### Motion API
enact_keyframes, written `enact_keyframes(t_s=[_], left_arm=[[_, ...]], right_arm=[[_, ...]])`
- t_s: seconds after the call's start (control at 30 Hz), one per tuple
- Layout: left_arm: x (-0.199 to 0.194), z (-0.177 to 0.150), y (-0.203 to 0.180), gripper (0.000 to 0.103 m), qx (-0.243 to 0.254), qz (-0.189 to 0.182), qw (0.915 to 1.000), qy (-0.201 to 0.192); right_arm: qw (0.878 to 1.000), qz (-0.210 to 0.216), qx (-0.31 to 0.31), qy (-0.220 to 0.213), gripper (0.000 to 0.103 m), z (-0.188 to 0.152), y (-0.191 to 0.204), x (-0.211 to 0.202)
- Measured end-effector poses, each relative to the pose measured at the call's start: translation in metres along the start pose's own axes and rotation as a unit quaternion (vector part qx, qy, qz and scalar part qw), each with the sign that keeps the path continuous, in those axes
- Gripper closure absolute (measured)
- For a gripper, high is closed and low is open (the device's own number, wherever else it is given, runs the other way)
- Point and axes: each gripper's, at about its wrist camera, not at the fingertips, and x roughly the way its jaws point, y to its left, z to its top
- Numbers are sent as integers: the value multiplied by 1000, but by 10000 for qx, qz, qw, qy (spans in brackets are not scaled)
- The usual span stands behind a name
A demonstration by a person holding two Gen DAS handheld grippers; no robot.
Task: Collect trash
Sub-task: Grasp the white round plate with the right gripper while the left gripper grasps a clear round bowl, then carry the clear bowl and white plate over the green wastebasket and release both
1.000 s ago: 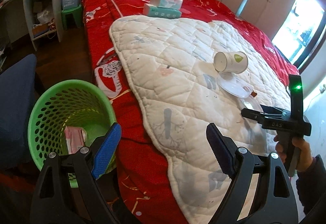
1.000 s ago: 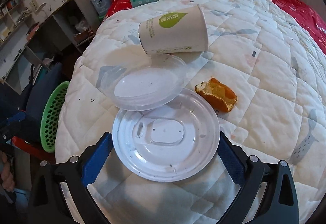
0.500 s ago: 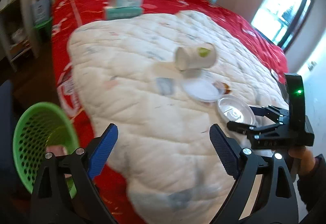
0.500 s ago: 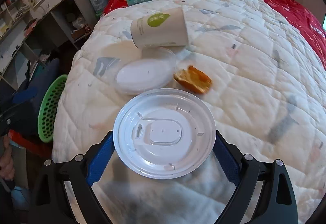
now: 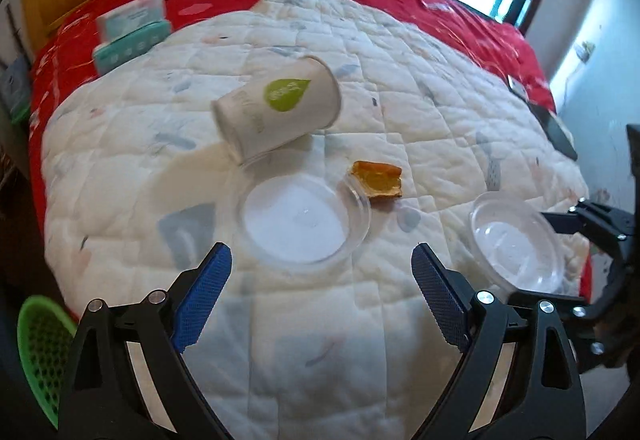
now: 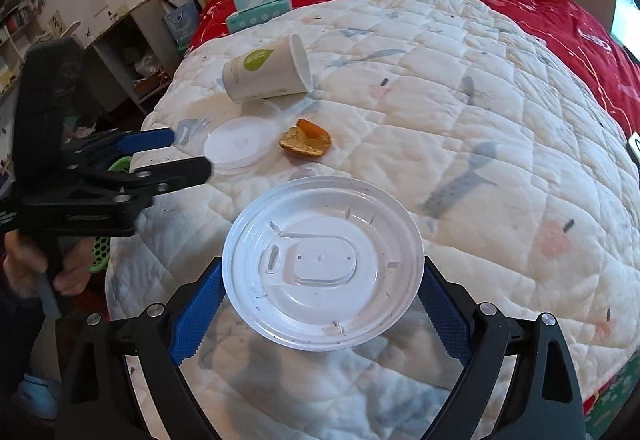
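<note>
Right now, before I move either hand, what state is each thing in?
paper cup: tipped on its side on the quilt
clear dish: flat on the quilt, empty
food scrap: loose beside the clear dish
white lid: clamped between the right gripper fingers
left gripper: open, nothing between its fingers
green basket: beside the bed, partly in view

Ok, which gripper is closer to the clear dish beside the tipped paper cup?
Left. The left gripper hovers open with the clear dish just past its fingertips; the right gripper is farther off to the side, clamped on the white lid.
</note>
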Motion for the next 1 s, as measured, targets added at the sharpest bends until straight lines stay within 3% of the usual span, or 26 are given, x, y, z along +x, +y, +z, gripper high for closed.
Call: enact_keyframes(t_s=[0.27, 0.73, 1.0], left_arm=[[24, 10, 4, 12, 146, 307, 9993, 160], [45, 12, 1, 10, 176, 416, 9986, 275], [25, 4, 5, 15, 41, 359, 9993, -46]], right_arm=[[9999, 62, 121, -25, 14, -4, -9, 0], [9999, 114, 78, -69, 14, -3, -5, 2], [9999, 101, 62, -108, 14, -5, 0, -3]])
